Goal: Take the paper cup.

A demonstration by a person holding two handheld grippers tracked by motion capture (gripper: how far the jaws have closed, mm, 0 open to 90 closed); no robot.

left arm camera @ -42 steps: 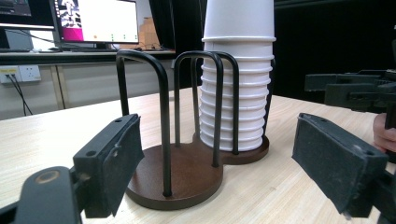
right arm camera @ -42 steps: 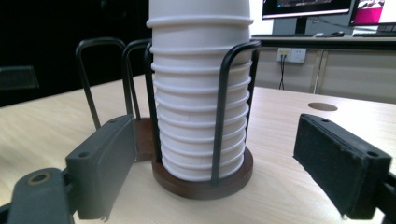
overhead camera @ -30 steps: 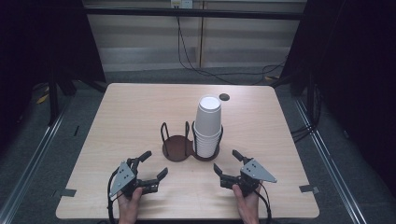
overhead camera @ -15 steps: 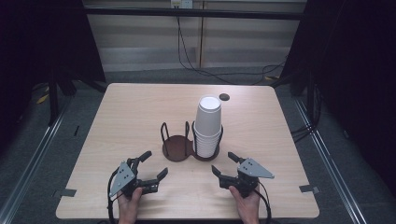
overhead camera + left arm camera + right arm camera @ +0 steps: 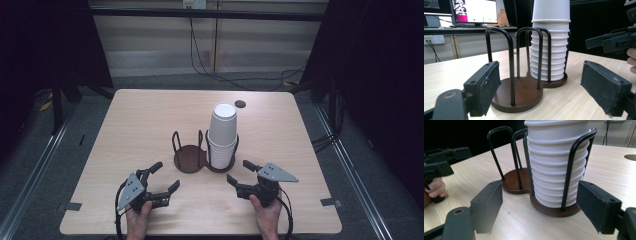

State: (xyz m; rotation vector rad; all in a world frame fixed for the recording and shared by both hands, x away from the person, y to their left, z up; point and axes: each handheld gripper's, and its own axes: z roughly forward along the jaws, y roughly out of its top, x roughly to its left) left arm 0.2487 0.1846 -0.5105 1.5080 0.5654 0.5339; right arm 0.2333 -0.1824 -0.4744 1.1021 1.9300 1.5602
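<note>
Cups (image 5: pixel 222 135), a white stack nested upside down, fill the right ring of the dark two-ring holder (image 5: pixel 192 159) at the middle of the surface (image 5: pixel 135 120); the left ring is empty. Over the last second the right claw (image 5: pixel 241 178) has edged left and a little nearer the holder's right ring, while the left claw (image 5: pixel 164 178) has barely moved. Both claws are wide open and hold nothing. I judge this the start of a reach for the stack. The holder's black wire loops (image 5: pixel 574 162) hem the cups in, so a side grasp looks blocked; lifting from above seems safer. A small dark disc (image 5: pixel 240 104) lies far behind.
</note>
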